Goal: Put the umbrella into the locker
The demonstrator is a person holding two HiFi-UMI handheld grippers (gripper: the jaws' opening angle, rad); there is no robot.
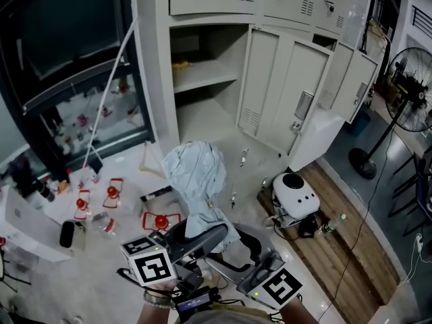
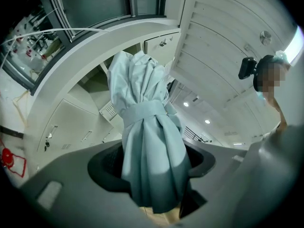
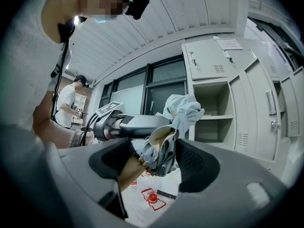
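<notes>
Pale blue fabric, strapped into a tight bundle: the umbrella (image 1: 196,174) is held off the floor in front of the open locker (image 1: 156,79), not yet inside. The left gripper (image 2: 152,160) has its fingers clamped round the bundle below the strap, evidently bearing the weight. The right gripper (image 3: 154,158) appears closed on the handle end; I judge this steadies the umbrella for aiming at the compartment under the shelf (image 1: 202,73).
</notes>
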